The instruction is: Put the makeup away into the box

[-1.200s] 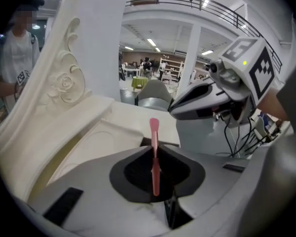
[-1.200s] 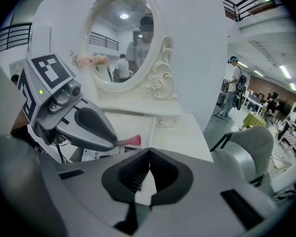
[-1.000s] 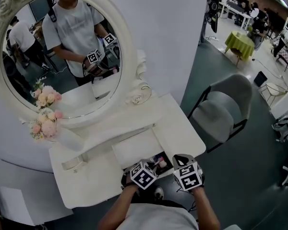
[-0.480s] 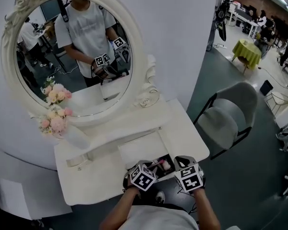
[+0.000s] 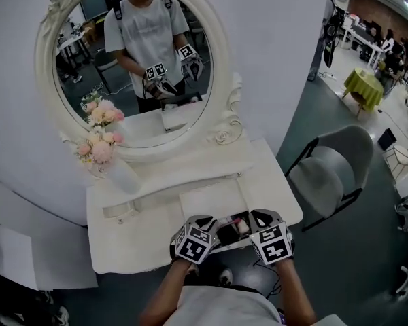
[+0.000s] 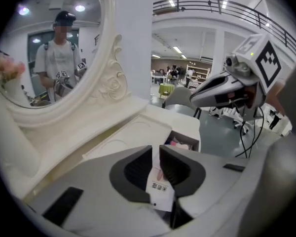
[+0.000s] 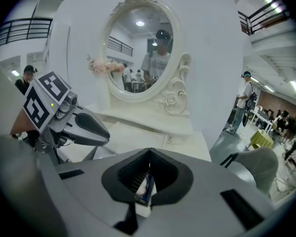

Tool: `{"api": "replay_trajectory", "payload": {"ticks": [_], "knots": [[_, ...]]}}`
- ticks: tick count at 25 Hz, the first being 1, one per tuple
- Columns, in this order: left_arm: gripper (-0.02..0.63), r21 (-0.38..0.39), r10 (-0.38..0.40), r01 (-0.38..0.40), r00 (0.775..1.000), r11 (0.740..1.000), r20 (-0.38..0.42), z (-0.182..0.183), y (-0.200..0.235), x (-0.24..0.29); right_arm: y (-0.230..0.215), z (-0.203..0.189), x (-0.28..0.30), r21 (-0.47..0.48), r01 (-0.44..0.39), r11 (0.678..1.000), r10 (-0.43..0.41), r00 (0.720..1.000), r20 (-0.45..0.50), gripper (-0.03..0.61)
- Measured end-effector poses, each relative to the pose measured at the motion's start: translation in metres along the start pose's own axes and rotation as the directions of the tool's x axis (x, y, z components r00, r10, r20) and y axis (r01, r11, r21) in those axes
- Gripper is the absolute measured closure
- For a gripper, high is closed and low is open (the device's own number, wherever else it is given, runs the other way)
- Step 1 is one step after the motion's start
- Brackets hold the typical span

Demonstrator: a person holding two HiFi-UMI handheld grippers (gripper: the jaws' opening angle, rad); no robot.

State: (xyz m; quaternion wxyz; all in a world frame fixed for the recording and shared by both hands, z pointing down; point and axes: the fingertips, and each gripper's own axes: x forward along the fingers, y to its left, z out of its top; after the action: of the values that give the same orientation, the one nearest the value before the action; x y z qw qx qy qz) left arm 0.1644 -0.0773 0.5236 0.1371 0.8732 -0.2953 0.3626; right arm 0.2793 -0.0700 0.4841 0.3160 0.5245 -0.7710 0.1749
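**At the table's front edge: both grippers have something pinched**

Nearest the person, the left gripper (image 6: 156, 148) has a white sachet (image 6: 160, 189) with a printed label standing between its jaws. Those jaws have just been closing, and the pads look pressed against it on both sides. The right gripper (image 7: 149, 151) is fully closed, tips meeting, with a blue-edged packet (image 7: 145, 189) nipped further back between the jaws.

The two grippers sit side by side, angled downward at the near edge of the white table (image 5: 122, 243). The open box (image 6: 187, 132) lies just past them, between the two in the head view. Some makeup (image 5: 241, 226) is in it, pinkish bits against a dark inside. Neither held piece is in the box.

Further back, pink flowers (image 5: 98, 145) stand at the left foot of the oval mirror (image 5: 221, 80), whose glass reflects the person and both marker cubes. A grey chair (image 5: 330, 172) stands off to the right of the table.
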Motion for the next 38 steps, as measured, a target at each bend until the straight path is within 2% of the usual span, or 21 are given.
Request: {"api": "replay_trajectory", "payload": {"ticks": [2,7,10,13,16,21,24,28,31,38], "knots": [[0.580,-0.028,0.052,-0.051,0.997,0.998,0.049,0.005,0.013,-0.019,0.008,0.013,-0.002,-0.025,-0.013,1.000,0.014,1.000,0.025,0.575],[0.604,-0.095,0.165,-0.149,0.968,0.984,0.188,0.021,0.042,-0.077,0.033,0.051,-0.004,-0.097,-0.054,0.994,0.062,0.994,0.088,0.575],[0.604,-0.134,0.228,-0.198,0.933,0.971,0.278,0.030,0.057,-0.117,0.056,0.078,-0.005,-0.151,-0.084,0.985,0.104,0.986,0.130,0.575],[0.603,-0.168,0.304,-0.261,0.895,0.951,0.326,0.032,0.071,-0.154,0.080,0.100,-0.007,-0.202,-0.114,0.973,0.147,0.976,0.158,0.575],[0.604,-0.219,0.378,-0.315,0.843,0.923,0.383,0.033,0.087,-0.192,0.101,0.120,-0.008,-0.238,-0.132,0.962,0.177,0.968,0.178,0.575],[0.603,-0.230,0.486,-0.428,0.776,0.874,0.403,0.029,0.107,-0.245,0.136,0.161,-0.016,-0.296,-0.163,0.941,0.239,0.941,0.241,0.575],[0.603,-0.220,0.528,-0.480,0.746,0.849,0.406,0.027,0.113,-0.269,0.156,0.179,-0.025,-0.321,-0.179,0.930,0.272,0.923,0.273,0.575],[0.603,-0.226,0.561,-0.516,0.717,0.826,0.414,0.029,0.118,-0.292,0.176,0.196,-0.038,-0.345,-0.184,0.920,0.297,0.903,0.311,0.575],[0.603,-0.224,0.570,-0.529,0.699,0.819,0.433,0.036,0.118,-0.304,0.183,0.209,-0.047,-0.353,-0.186,0.917,0.311,0.888,0.339,0.575],[0.604,-0.195,0.569,-0.547,0.687,0.814,0.453,0.043,0.111,-0.322,0.188,0.223,-0.064,-0.376,-0.157,0.913,0.306,0.874,0.378,0.575]]}}
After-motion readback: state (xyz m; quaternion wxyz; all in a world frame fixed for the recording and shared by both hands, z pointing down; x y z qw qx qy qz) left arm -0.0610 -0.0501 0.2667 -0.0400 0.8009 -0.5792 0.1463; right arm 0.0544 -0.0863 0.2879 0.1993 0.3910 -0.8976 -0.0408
